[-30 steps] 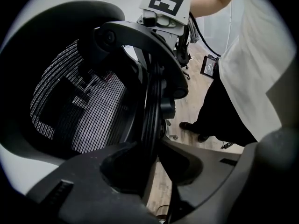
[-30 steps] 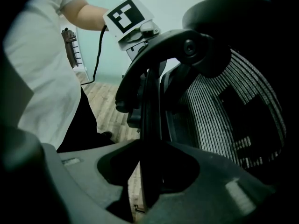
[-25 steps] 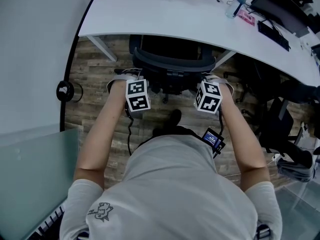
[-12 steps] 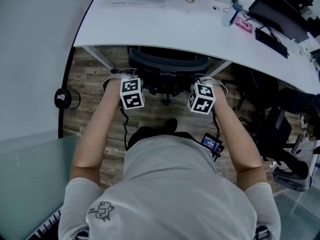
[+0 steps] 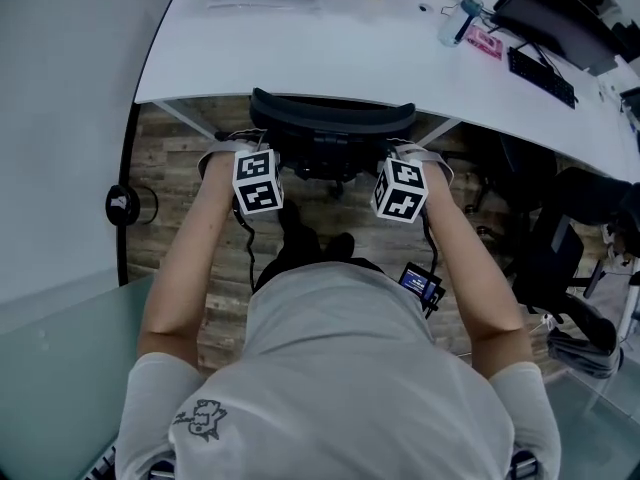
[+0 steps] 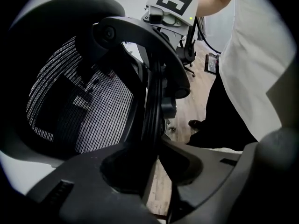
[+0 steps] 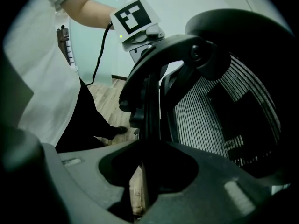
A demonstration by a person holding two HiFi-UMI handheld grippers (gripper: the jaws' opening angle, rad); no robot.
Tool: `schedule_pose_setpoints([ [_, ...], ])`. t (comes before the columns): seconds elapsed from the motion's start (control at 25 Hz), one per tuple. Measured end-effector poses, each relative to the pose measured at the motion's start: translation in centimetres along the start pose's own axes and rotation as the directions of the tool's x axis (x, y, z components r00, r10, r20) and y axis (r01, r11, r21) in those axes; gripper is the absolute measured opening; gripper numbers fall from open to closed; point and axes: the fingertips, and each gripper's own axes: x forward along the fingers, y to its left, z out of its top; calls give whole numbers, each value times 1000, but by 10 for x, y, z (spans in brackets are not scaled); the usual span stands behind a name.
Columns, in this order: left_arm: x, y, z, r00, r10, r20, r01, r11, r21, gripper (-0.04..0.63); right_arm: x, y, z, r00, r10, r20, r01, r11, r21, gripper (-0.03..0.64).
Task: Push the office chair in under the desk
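Note:
The black mesh office chair stands with its seat under the white desk; only its backrest top shows past the desk edge. My left gripper holds the backrest's left side and my right gripper its right side. In the left gripper view the backrest frame runs down between the jaws of the left gripper, which are closed on it. The right gripper view shows the same frame pinched in the right gripper.
A slanted desk leg stands left of the chair. A second black chair is at the right. A keyboard and a bottle lie on the desk. A glass panel is at near left. A round black object sits on the wood floor.
The chair has rolled forward, farther under the desk. Both grippers have moved forward with its backrest, and the person has stepped after it.

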Motion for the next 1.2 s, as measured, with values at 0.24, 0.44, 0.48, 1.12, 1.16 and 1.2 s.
schedule_pose_setpoints([
  [0.24, 1, 13, -8, 1000, -2, 5, 1, 1000, 20, 118, 5, -7, 7, 1000, 4, 14, -4, 1000, 23, 104],
  [0.44, 1, 14, -5, 1000, 6, 27, -7, 1000, 26, 120, 5, -8, 5, 1000, 12, 12, -12, 999, 33, 107],
  [0.48, 1, 14, -4, 999, 8, 33, -9, 1000, 25, 122, 5, -8, 4, 1000, 9, 12, -10, 999, 36, 110],
  [1.12, -66, 25, 19, 926, 266, 266, -198, 946, -257, 152, -51, -16, 9, 984, -138, 112, 117, 978, 175, 149],
  [1.16, -74, 26, 24, 909, 295, 294, -205, 931, -301, 152, -58, -18, 11, 978, -160, 133, 130, 969, 209, 149],
  [1.2, -83, 27, 30, 890, 322, 324, -203, 914, -351, 152, -64, -19, 14, 971, -178, 158, 137, 960, 244, 149],
])
